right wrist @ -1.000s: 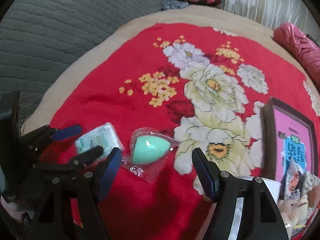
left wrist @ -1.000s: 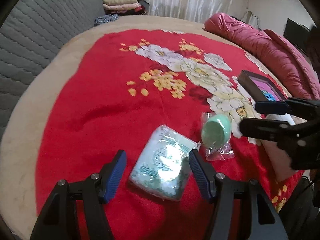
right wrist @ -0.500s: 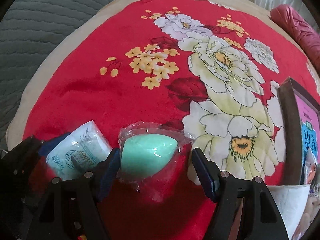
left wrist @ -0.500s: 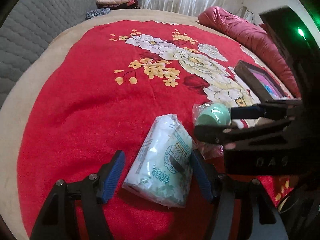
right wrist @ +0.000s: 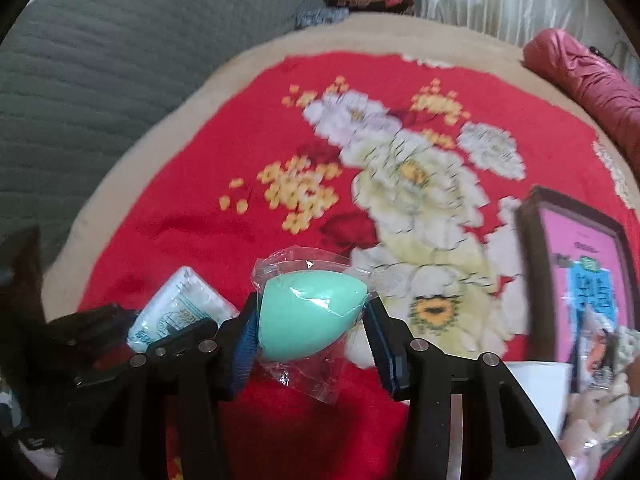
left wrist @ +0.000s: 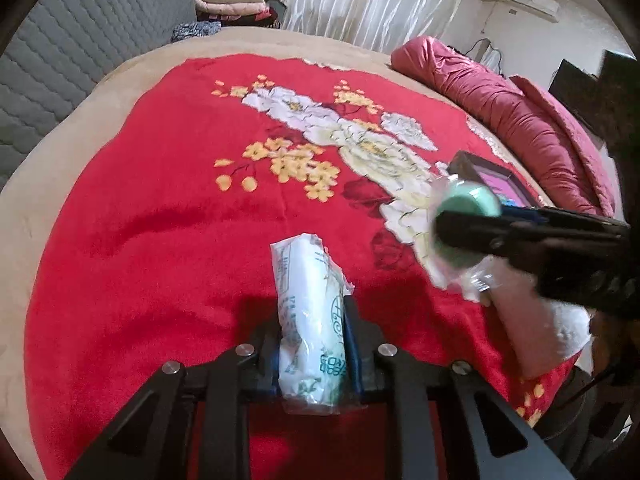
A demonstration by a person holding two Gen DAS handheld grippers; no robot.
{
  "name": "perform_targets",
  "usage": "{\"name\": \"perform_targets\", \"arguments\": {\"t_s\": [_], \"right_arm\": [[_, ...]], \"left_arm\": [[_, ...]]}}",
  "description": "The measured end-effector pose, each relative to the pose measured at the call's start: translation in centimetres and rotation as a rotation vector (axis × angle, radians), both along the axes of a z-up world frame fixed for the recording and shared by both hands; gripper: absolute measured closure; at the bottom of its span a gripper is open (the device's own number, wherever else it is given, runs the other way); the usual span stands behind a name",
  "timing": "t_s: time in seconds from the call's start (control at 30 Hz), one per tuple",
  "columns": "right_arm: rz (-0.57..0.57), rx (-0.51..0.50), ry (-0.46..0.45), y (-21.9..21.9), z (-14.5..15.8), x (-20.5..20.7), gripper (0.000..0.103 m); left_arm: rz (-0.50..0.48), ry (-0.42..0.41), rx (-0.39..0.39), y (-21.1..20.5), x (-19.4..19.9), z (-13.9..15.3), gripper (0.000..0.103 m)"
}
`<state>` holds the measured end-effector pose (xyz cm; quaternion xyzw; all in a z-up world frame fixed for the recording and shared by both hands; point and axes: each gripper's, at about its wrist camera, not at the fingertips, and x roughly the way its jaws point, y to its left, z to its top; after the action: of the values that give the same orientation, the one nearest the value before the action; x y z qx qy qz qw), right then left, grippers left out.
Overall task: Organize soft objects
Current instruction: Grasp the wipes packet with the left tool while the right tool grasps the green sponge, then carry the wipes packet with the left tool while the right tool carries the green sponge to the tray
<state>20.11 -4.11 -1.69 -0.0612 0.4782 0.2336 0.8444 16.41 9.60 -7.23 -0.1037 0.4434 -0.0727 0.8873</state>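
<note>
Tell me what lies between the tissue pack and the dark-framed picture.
In the right wrist view, the green sponge in its clear wrapper, clamped by the right gripper, sits between the tissue pack and the picture.

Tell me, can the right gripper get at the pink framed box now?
Probably not yet: the right gripper has just closed on the green sponge, so its fingers are occupied, though the path to the box looks free.

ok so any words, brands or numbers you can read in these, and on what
Nothing reads cleanly.
tissue pack: green print and a round logo, too blurred and creased to read.
dark-framed pink box: a blue panel with block characters, motion-blurred, unreadable.
green sponge: its clear wrapper shows no print.
</note>
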Motion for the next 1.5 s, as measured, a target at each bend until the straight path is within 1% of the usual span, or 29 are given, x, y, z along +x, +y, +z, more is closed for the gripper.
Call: {"name": "perform_targets", "arguments": {"t_s": [0.17, 0.3, 0.4, 0.47, 0.53, 0.7, 0.87, 1.0, 1.07, 1.17, 1.27, 1.33, 1.5], "right_arm": [[-0.059, 0.073, -0.057, -4.4, 3.1, -1.3, 0.052], [-0.13, 0.14, -0.065, -8.5, 4.8, -1.7, 0.052], [-0.167, 0.149, -0.101, -11.1, 6.2, -2.2, 0.052], [-0.205, 0.178, -0.118, -13.7, 7.2, -2.8, 0.052], [-0.243, 0.194, -0.135, -16.1, 8.0, -3.3, 0.052], [-0.366, 0.18, -0.188, -23.3, 9.2, -5.0, 0.052], [-0.459, 0.107, -0.231, -28.5, 8.8, -7.0, 0.052], [-0.512, 0.092, -0.218, -31.9, 7.4, -7.9, 0.052], [-0.523, 0.081, -0.201, -33.0, 6.5, -8.0, 0.052], [-0.525, 0.085, -0.168, -34.3, 5.1, -8.0, 0.052], [-0.518, 0.08, -0.142, -34.7, 3.9, -8.1, 0.052], [-0.504, 0.077, -0.126, -34.8, 3.1, -7.9, 0.052], [-0.462, 0.049, -0.103, -34.6, 1.5, -7.6, 0.052]], "left_arm": [[-0.007, -0.052, -0.01, -1.2, -0.7, 2.1, 0.078], [-0.013, -0.1, -0.009, -2.7, -1.7, 4.5, 0.078], [-0.018, -0.135, -0.007, -4.1, -2.4, 6.3, 0.078], [-0.035, -0.16, -0.028, -5.5, -3.0, 7.8, 0.078], [-0.057, -0.172, -0.033, -7.0, -3.4, 8.7, 0.078], [-0.129, -0.186, -0.023, -12.3, -4.3, 10.1, 0.078], [-0.204, -0.173, 0.001, -17.3, -4.1, 10.4, 0.078], [-0.267, -0.148, -0.032, -21.1, -4.2, 10.5, 0.078], [-0.304, -0.122, -0.043, -23.3, -4.2, 9.9, 0.078], [-0.357, -0.072, -0.034, -26.7, -4.1, 8.5, 0.078], [-0.388, -0.038, 0.017, -29.4, -3.4, 6.9, 0.078], [-0.392, -0.013, 0.032, -30.5, -2.6, 6.0, 0.078], [-0.403, 0.014, 0.057, -32.1, -0.5, 4.9, 0.078]]}}
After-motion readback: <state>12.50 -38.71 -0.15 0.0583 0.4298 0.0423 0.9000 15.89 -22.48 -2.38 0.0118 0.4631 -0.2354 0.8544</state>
